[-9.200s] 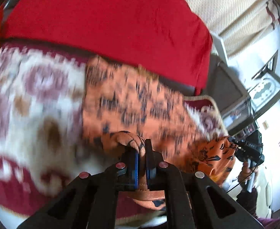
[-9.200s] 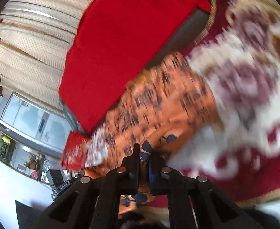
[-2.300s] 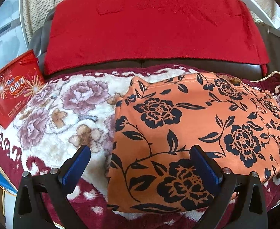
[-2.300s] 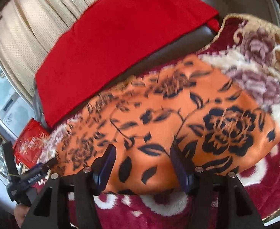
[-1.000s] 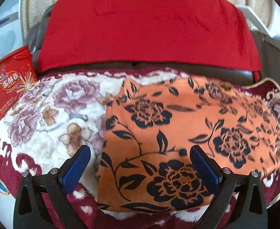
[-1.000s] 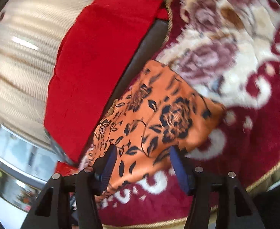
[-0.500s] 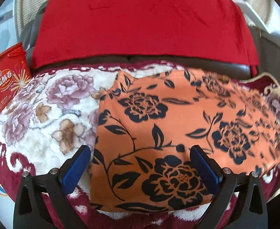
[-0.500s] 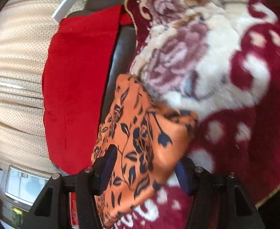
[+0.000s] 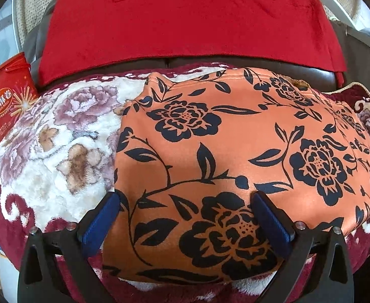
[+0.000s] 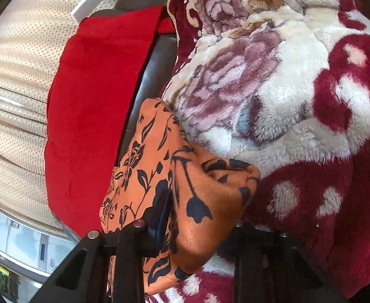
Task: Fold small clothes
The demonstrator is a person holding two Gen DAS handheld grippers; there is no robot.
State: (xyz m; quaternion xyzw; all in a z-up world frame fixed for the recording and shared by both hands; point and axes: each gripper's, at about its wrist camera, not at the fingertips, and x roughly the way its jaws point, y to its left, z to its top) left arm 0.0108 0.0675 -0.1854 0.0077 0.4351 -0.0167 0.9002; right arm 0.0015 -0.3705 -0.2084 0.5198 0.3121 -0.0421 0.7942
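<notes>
Lying flat across the floral blanket (image 9: 46,156), the orange floral garment (image 9: 235,151) runs lengthwise left to right, reaching from the blanket's front edge to its back edge. Left gripper (image 9: 185,222) hovers spread wide, grasping nothing. Right gripper (image 10: 197,224) is closing with the garment's end bunched between its 2 fingers, flat 1 second ago.

The red bag (image 9: 4,106) bears yellow Chinese characters; too small to read.
</notes>
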